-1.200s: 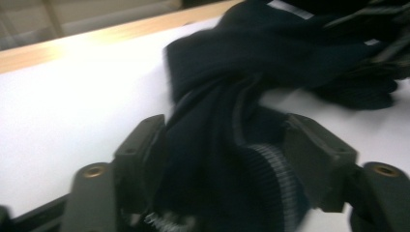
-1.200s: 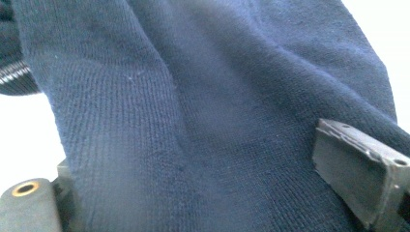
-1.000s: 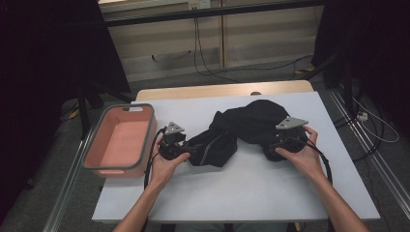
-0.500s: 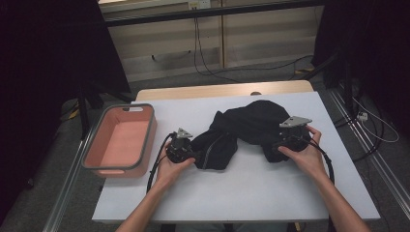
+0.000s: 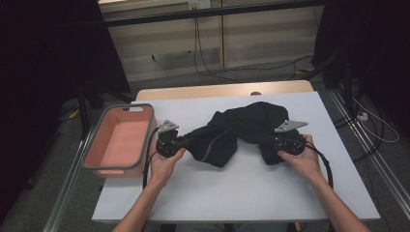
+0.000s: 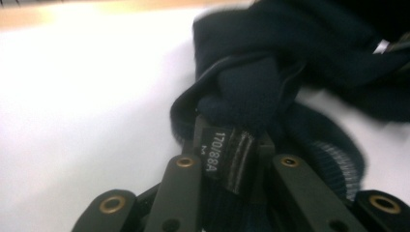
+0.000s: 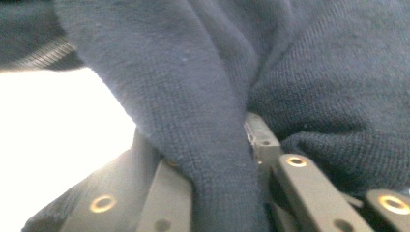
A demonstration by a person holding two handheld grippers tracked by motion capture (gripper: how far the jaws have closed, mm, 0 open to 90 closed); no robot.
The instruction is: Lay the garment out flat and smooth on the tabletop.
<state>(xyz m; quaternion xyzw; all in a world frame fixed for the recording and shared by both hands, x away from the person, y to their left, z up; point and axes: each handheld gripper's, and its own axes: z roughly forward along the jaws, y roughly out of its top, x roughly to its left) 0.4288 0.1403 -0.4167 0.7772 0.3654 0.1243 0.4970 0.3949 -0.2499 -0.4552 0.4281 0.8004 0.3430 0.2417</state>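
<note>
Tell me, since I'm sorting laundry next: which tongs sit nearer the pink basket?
Left. The left tongs grip the dark sweater just beside the pink basket; the right tongs grip the sweater's far side.

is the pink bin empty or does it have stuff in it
Empty: the high view shows the pink bin with a bare floor.

Lab or recording studio: white bench [image 5: 232, 193] at frame centre, black curtains [image 5: 53, 58] on both sides, loose cables [image 5: 208, 53] on the floor at top, metal rails [image 5: 63, 203] along the bench.
</note>
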